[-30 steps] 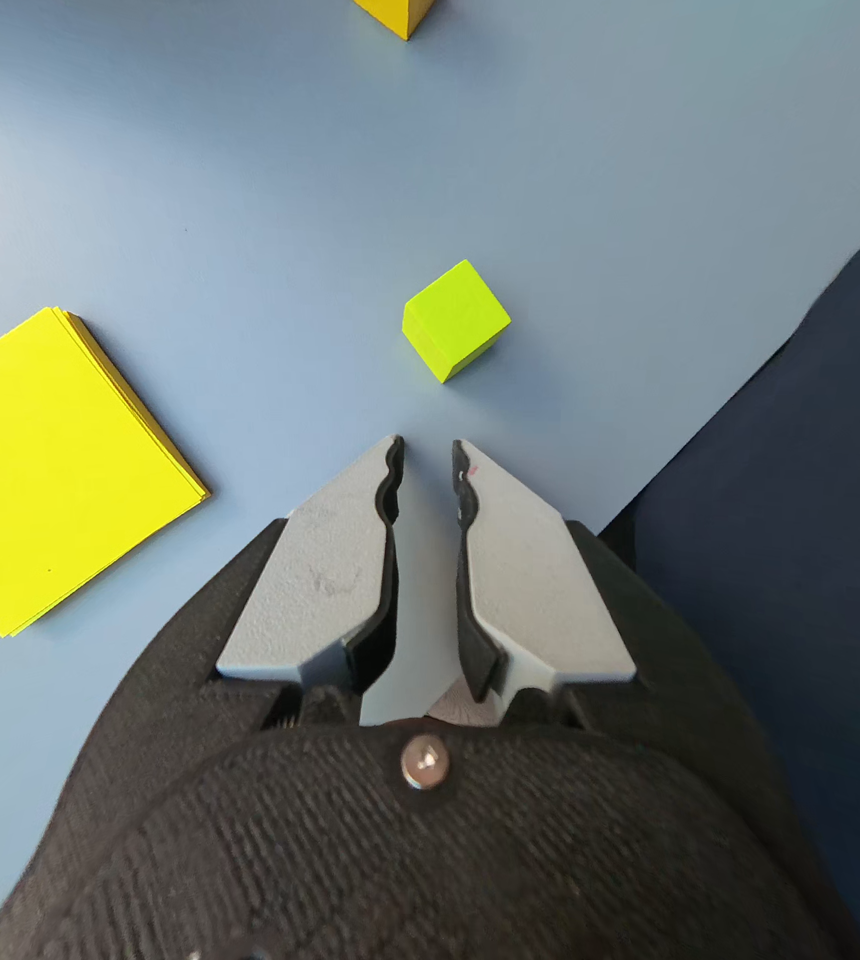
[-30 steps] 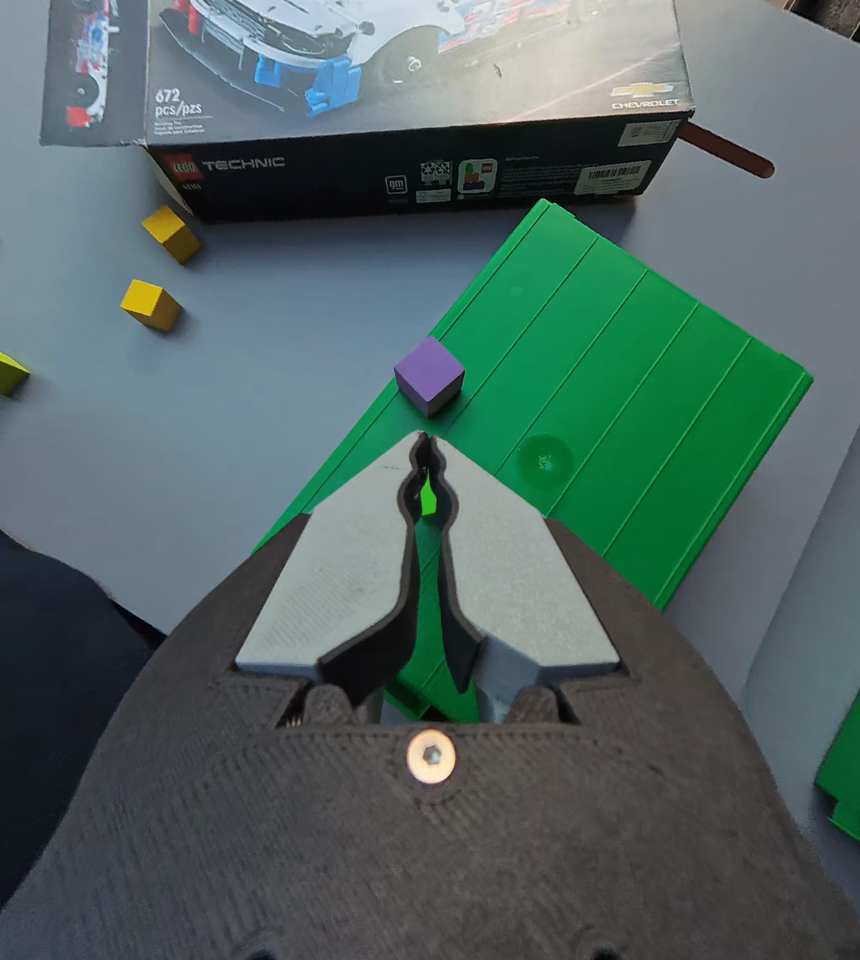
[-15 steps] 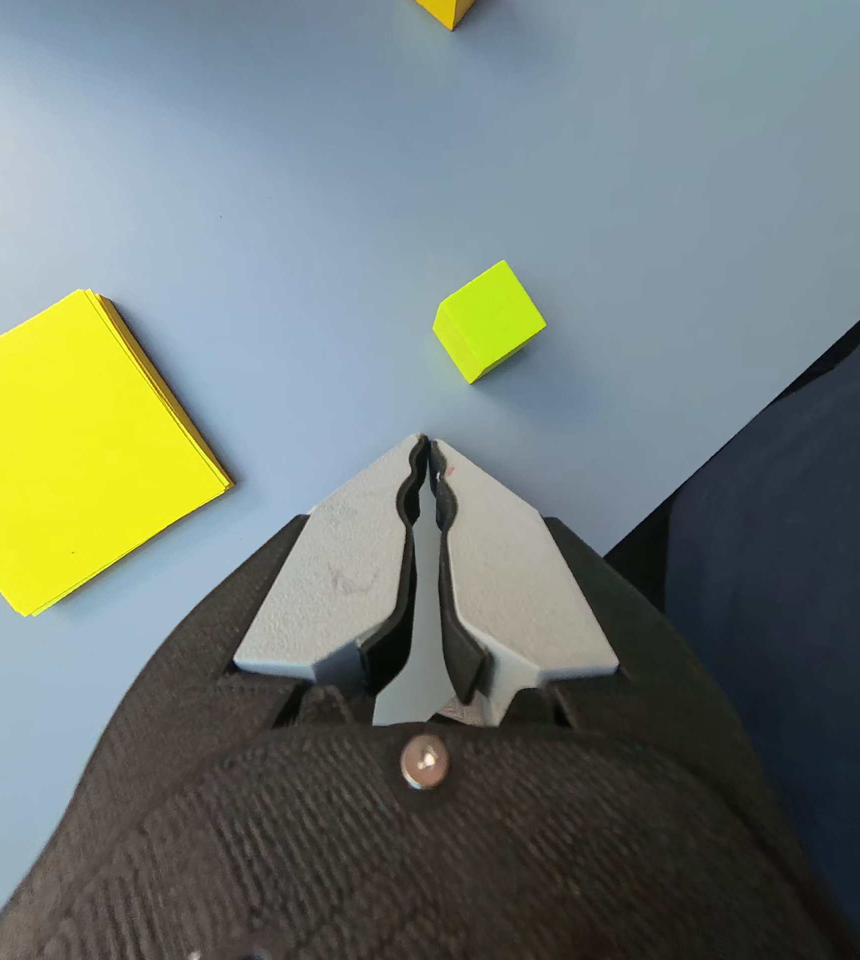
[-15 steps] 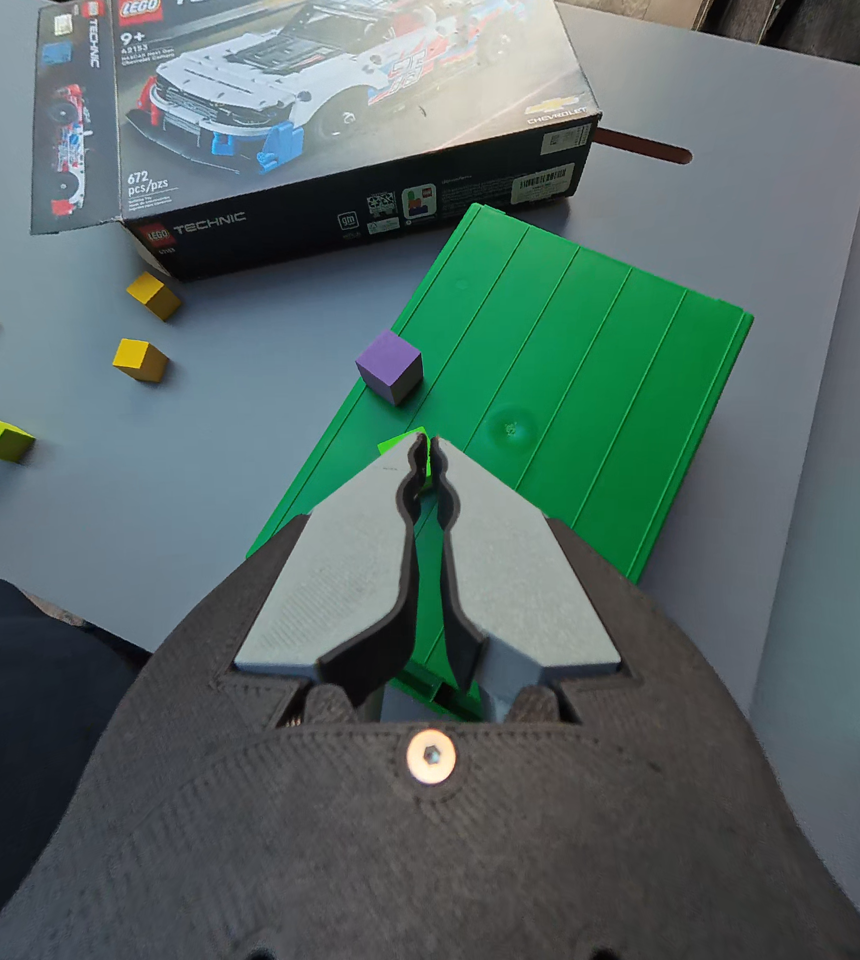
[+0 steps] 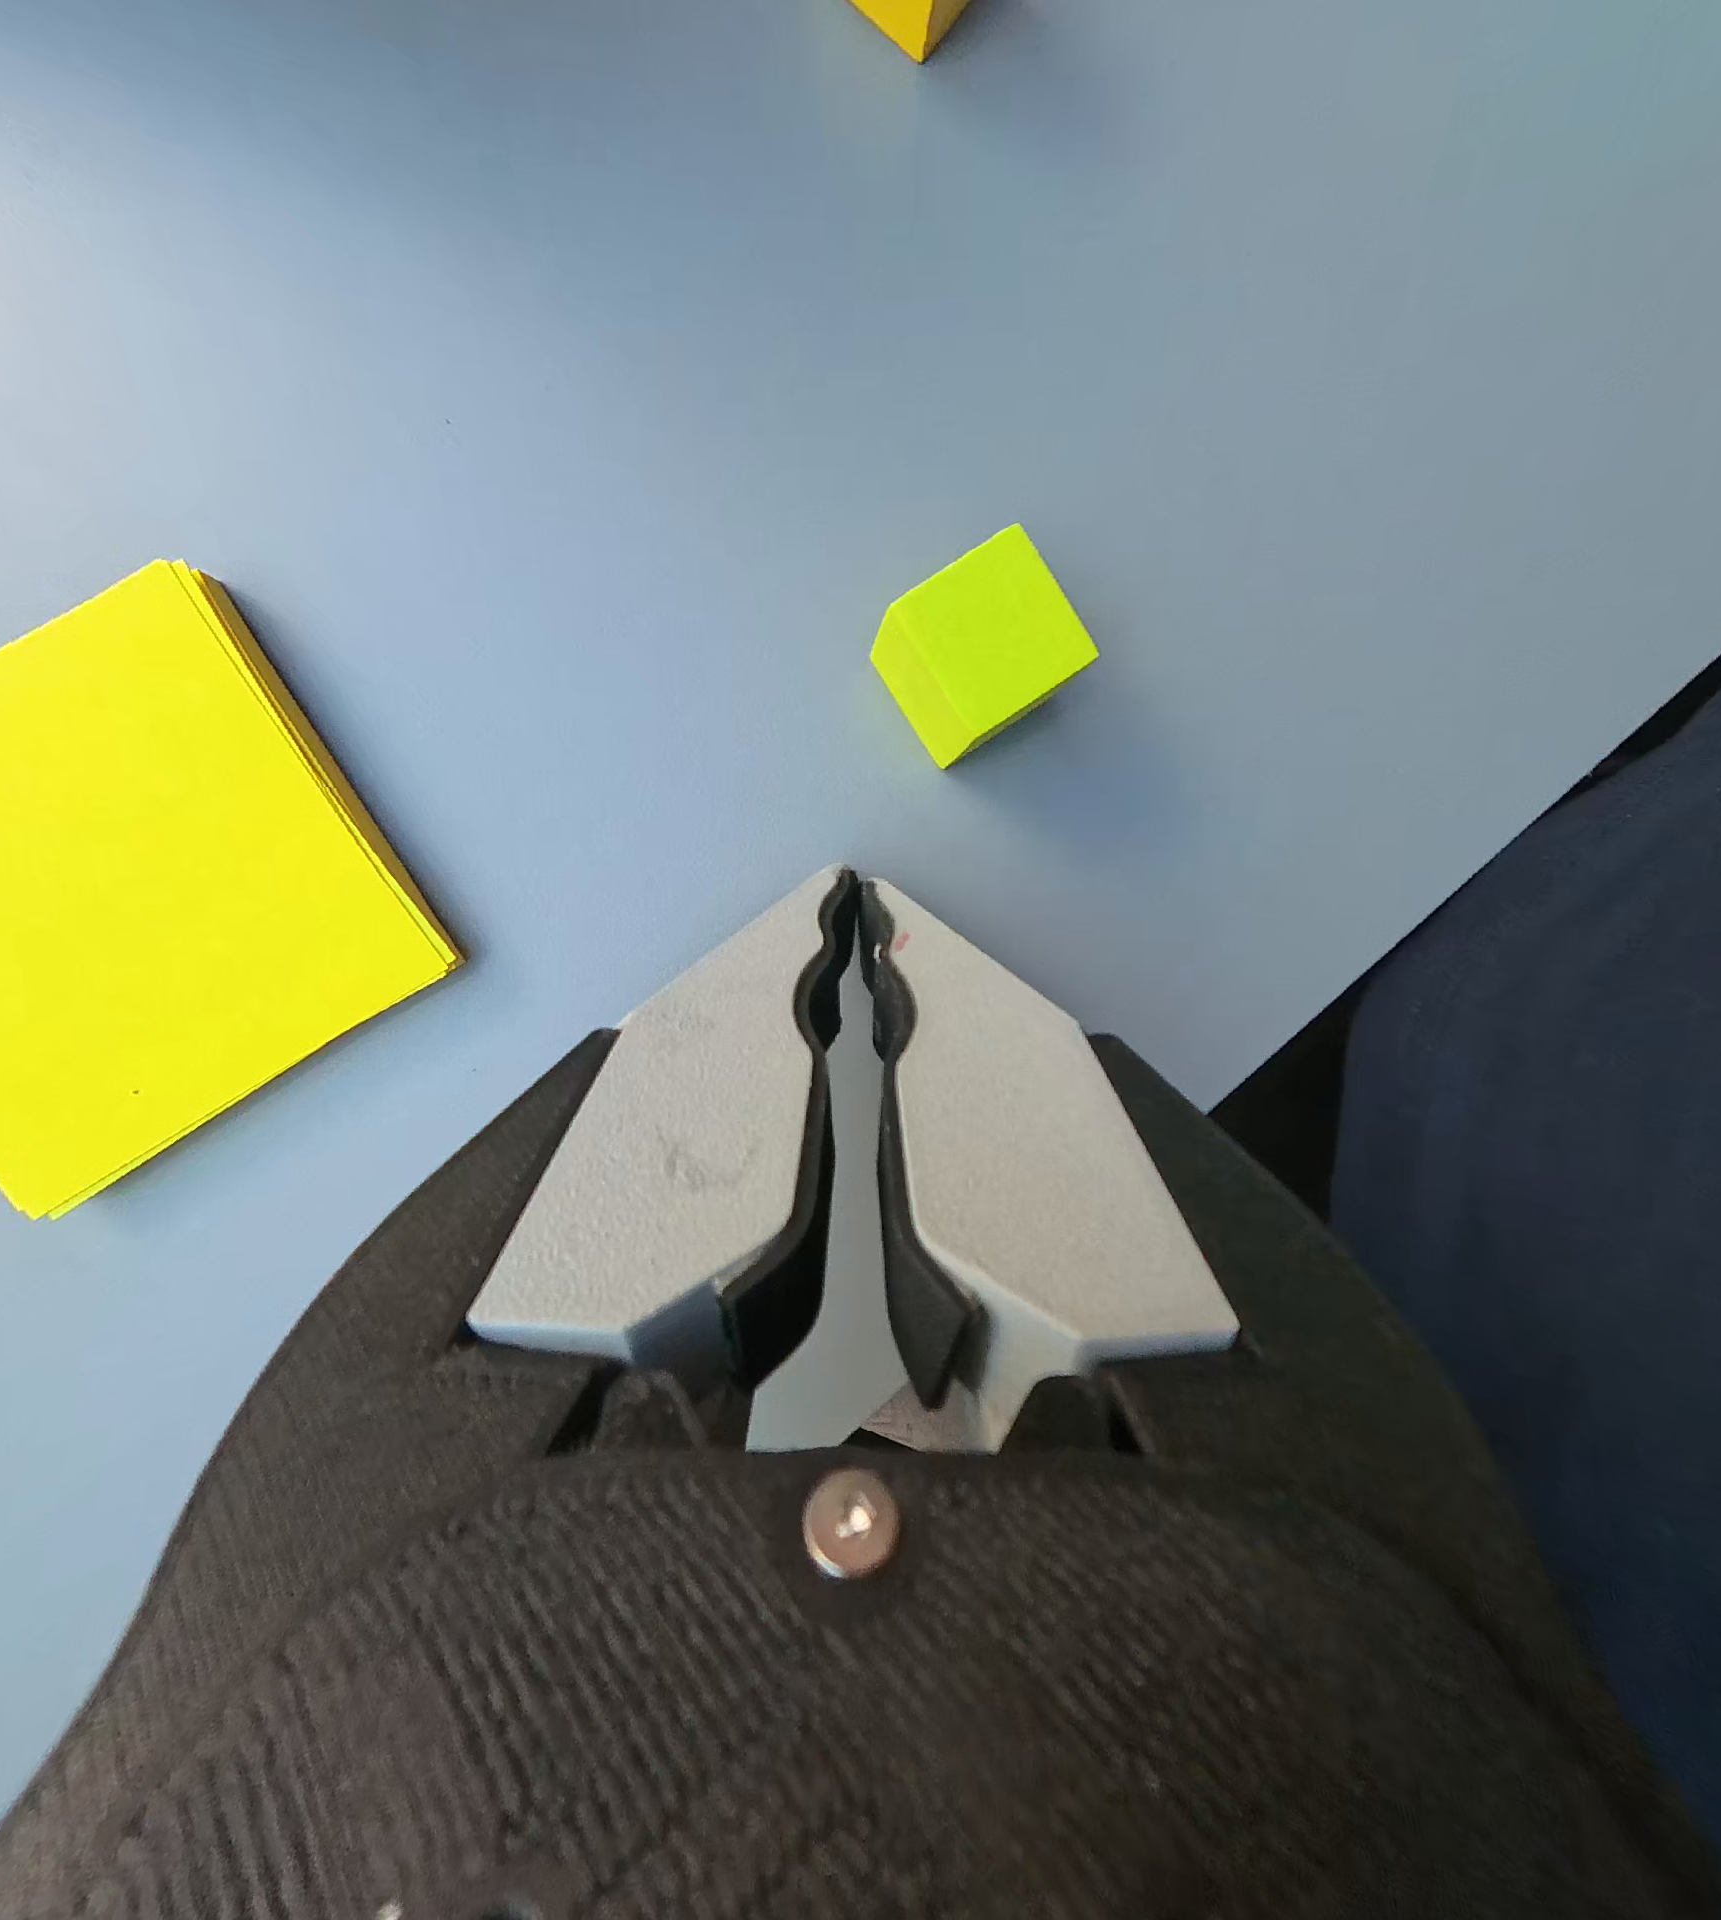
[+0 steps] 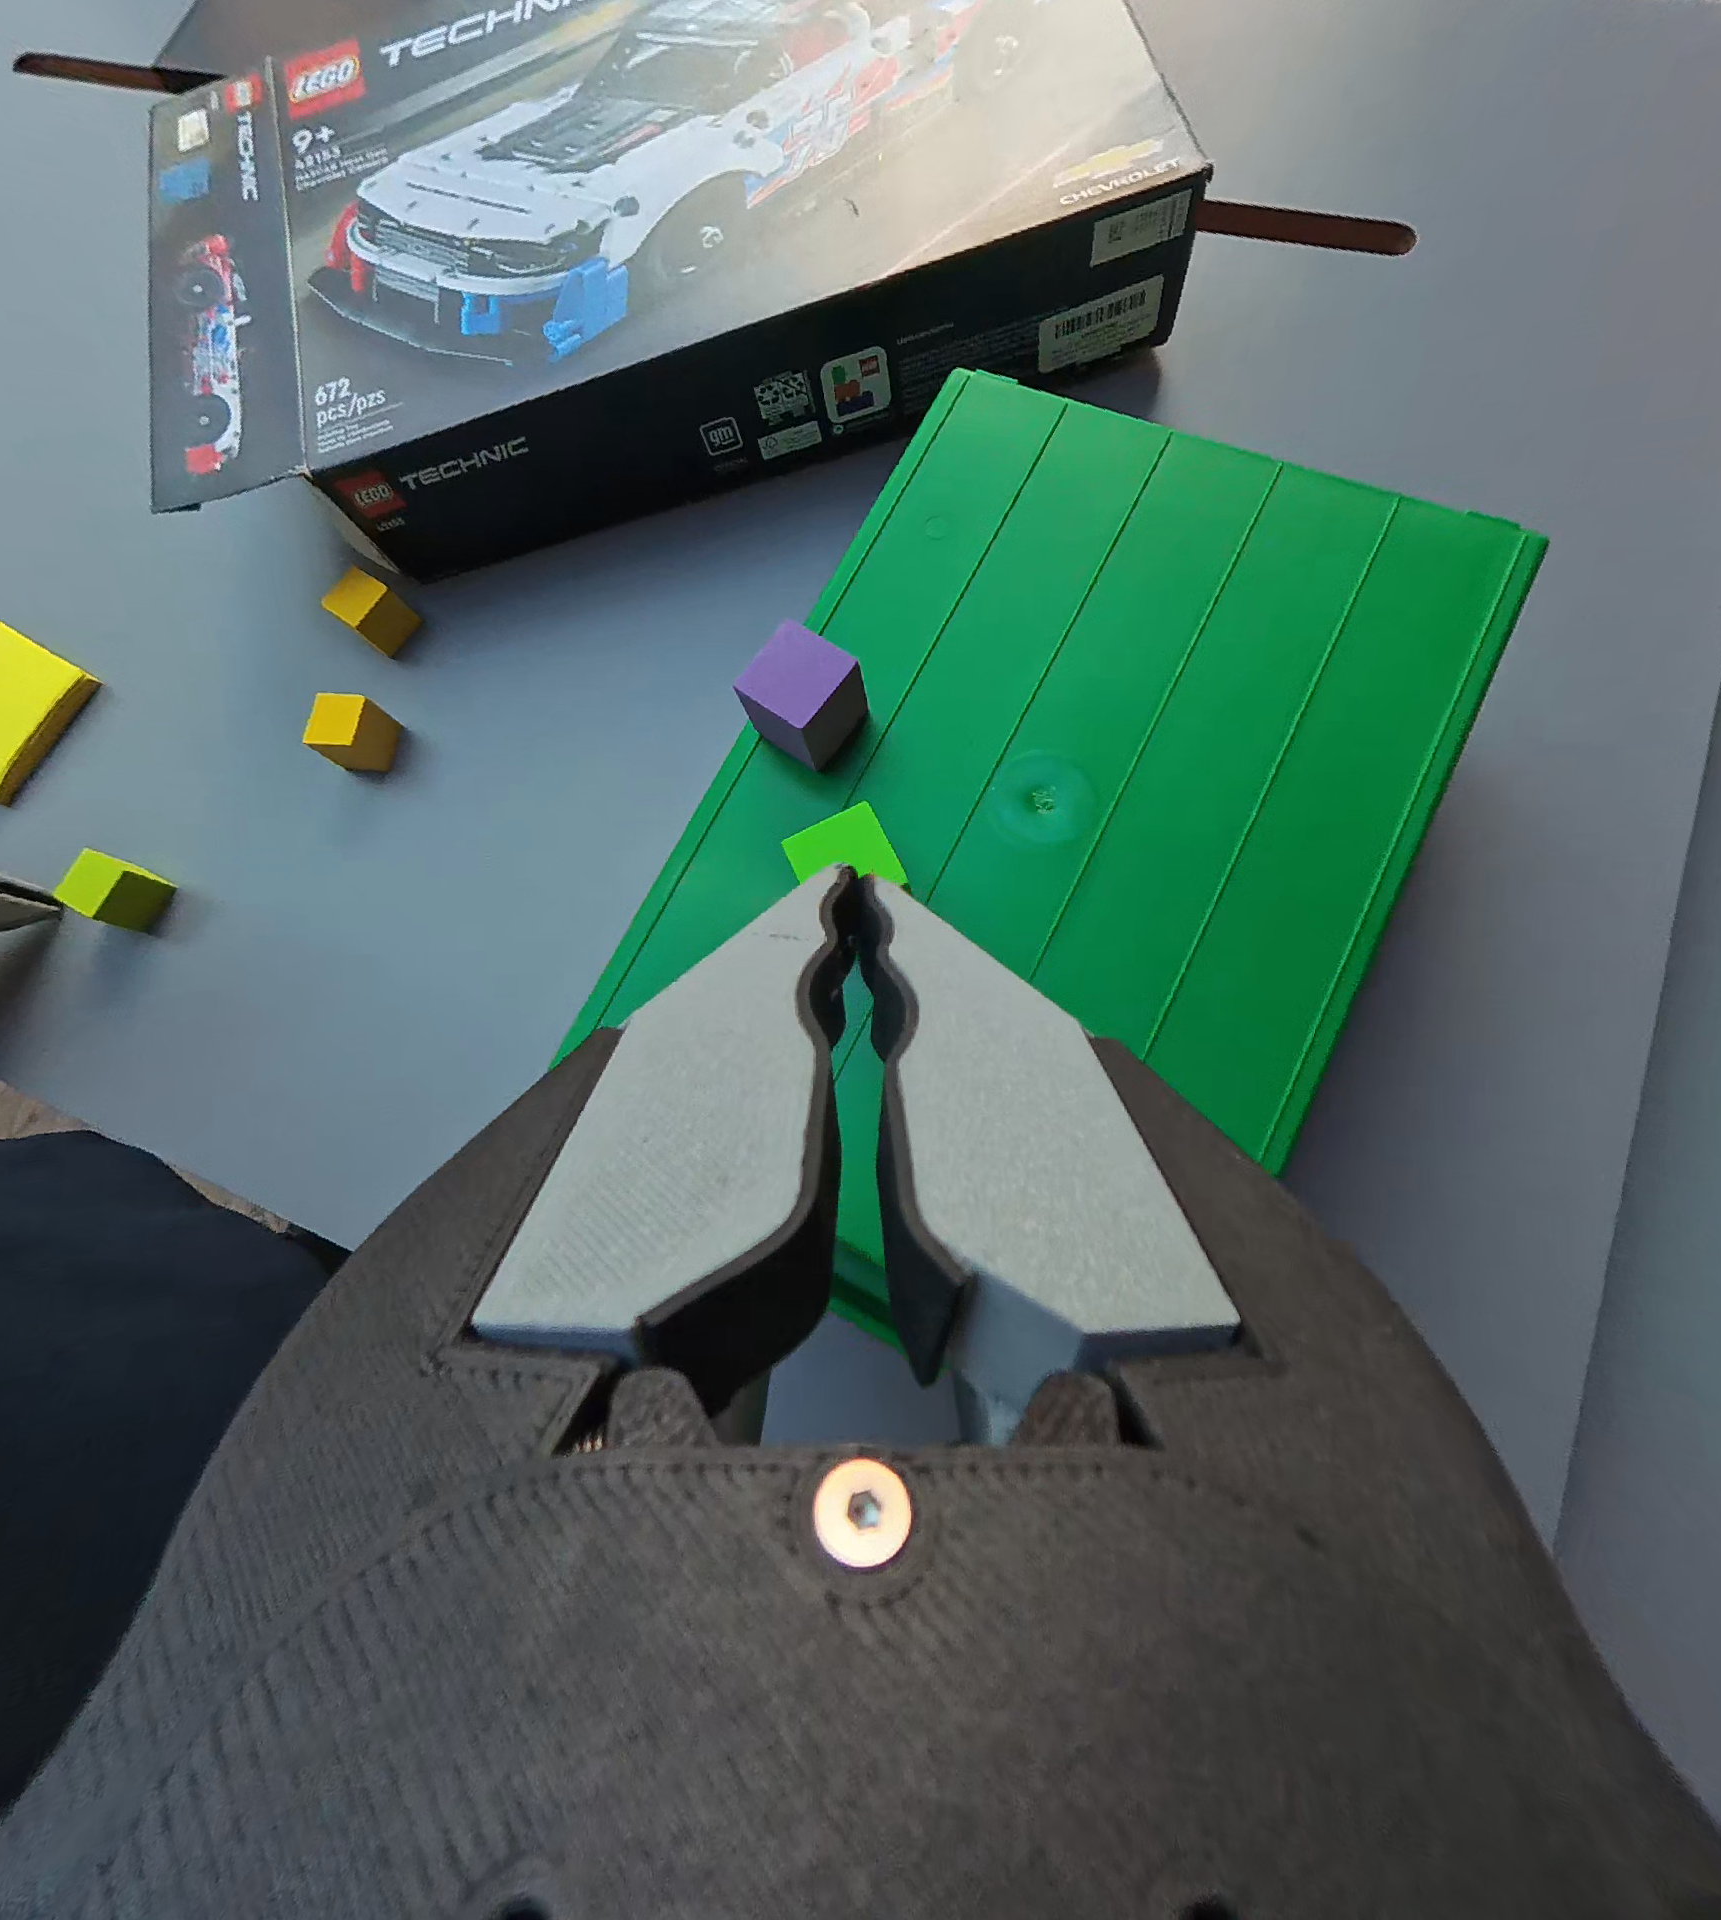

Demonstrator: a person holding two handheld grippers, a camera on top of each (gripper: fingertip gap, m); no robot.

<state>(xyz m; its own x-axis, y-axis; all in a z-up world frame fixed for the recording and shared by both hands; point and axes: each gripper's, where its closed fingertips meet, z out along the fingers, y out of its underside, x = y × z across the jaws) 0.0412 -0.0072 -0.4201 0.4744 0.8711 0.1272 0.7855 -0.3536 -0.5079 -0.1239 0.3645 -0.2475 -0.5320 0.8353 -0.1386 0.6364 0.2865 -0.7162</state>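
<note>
Right gripper (image 6: 856, 883) closed on nothing, tips above the bright green cube (image 6: 840, 840) lying on the green board (image 6: 1199, 727). Left gripper (image 5: 854, 881) closed, empty, lime cube (image 5: 981, 644) just beyond. I judge closed tips could nudge either cube.

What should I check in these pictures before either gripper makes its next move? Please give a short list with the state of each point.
1. Left gripper has nothing in it: ok, its tips meet over bare table.
2. Lime cube free to reach: ok, it lies alone just ahead of the left tips.
3. Right gripper has nothing in it: ok, tips together, nothing between them.
4. Bright green cube rests on the green board: ok, though the right tips partly cover it.
5. Right tips touch that cube: cannot tell.
6. Purple cube clear of the grippers: ok, on the board's edge, farther off.
</note>
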